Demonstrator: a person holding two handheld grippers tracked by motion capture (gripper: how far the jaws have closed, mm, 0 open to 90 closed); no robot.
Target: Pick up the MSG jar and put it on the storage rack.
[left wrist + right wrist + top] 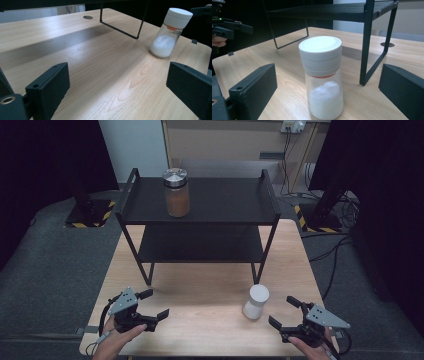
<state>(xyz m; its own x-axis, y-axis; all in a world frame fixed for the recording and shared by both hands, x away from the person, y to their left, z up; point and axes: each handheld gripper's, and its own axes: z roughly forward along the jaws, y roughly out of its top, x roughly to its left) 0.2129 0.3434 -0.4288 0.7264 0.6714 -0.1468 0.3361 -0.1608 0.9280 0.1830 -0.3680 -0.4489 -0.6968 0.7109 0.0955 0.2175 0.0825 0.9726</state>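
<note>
Pale wood table in a dark room, a black two-tier rack at its far half, a small shaker jar near your right gripper.

The jar stands upright on the bare wood in front of the rack's right front leg, just ahead of your right gripper's widely spread jaws; your left gripper waits well apart with its jaws spread too, holding nothing. Expect it to be light, rigid and slick: clear walls, likely glass, partly filled with white powder, under a wide white cap. Grip the clear body just below the cap, squarely, and squeeze gently so it neither slips nor tips. Mind the rack leg close behind it. On the top shelf a brown-filled jar with a silver lid stands towards the left, leaving room beside it.
</note>
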